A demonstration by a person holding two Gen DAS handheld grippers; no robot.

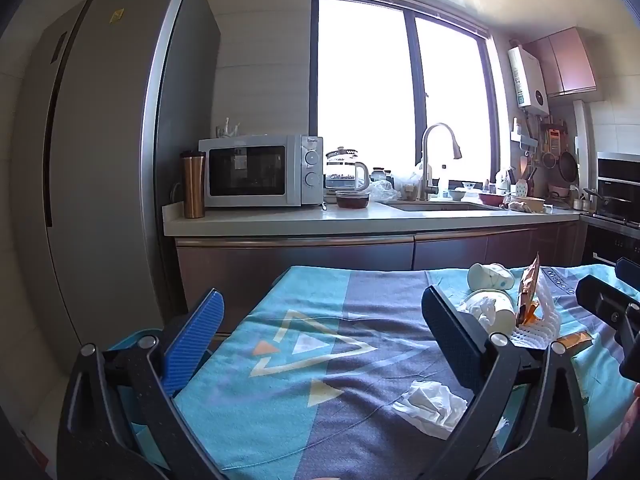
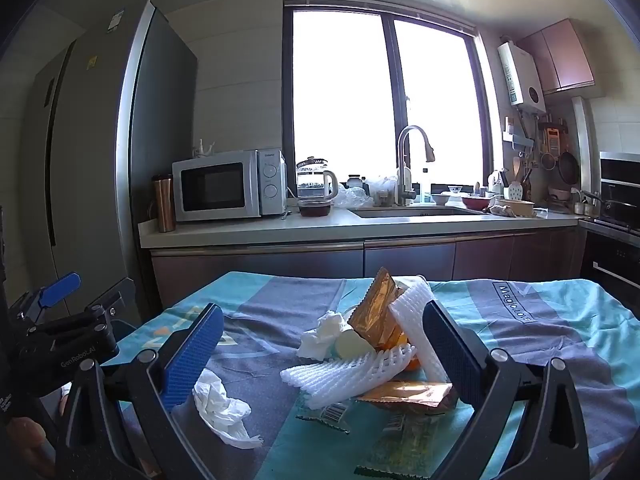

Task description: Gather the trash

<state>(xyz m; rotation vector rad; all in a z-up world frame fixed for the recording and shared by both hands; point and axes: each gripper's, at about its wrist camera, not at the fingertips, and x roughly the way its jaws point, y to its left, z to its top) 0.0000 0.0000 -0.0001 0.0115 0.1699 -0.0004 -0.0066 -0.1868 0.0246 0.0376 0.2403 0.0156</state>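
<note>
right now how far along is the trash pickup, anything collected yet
Nothing looks collected yet, and no bin or bag shows in either view. Nothing is in hand: the left gripper and right gripper are both open and empty. Everything is left on the tablecloth: the crumpled tissue, white foam fruit net, gold foil wrapper, paper cup stuffed with tissue, and green packets.

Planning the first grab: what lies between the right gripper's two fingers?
In the right wrist view, the open right gripper frames white foam netting, a gold wrapper and crumpled tissue.
</note>
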